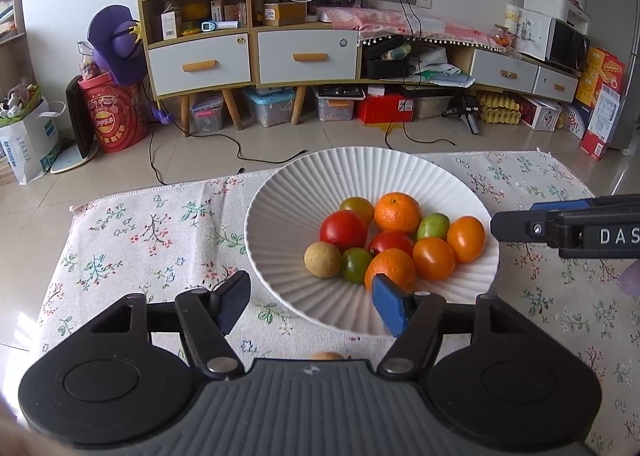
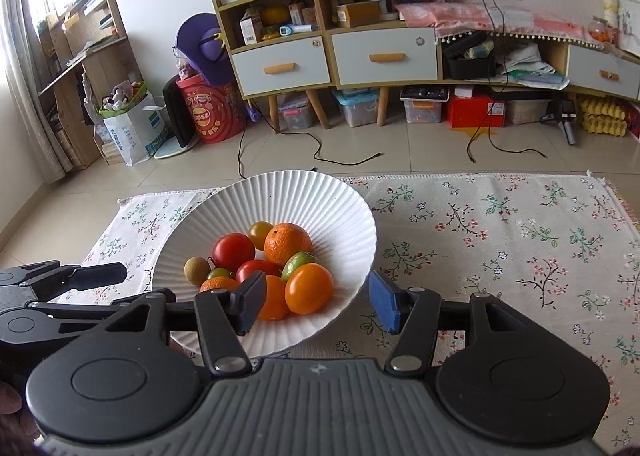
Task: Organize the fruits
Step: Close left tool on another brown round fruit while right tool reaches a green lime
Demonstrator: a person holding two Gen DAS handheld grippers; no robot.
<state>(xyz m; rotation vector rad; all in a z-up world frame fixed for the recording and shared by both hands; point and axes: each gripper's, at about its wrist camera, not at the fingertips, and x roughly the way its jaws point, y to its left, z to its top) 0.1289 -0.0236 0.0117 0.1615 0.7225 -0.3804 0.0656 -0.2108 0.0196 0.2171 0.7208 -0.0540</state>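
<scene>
A white ribbed bowl (image 1: 280, 207) (image 2: 320, 203) stands on a floral cloth and holds several fruits: mandarins (image 1: 397, 211) (image 2: 287, 242), red tomatoes (image 1: 343, 230) (image 2: 233, 252), orange tomatoes (image 1: 465, 238) (image 2: 309, 288), green ones (image 1: 433, 225) and a tan longan (image 1: 322, 259) (image 2: 196, 271). My left gripper (image 1: 310, 306) is open and empty over the bowl's near rim. My right gripper (image 2: 318, 306) is open and empty at the bowl's near right rim; it shows side-on in the left wrist view (image 1: 560, 228). A small tan fruit (image 1: 327, 356) peeks out under the left gripper.
The floral cloth (image 1: 152, 240) (image 2: 500, 240) covers the table, with tiled floor beyond its far edge. Cabinets, storage boxes and cables (image 2: 344, 157) lie far behind. The left gripper appears at the left edge of the right wrist view (image 2: 80, 276).
</scene>
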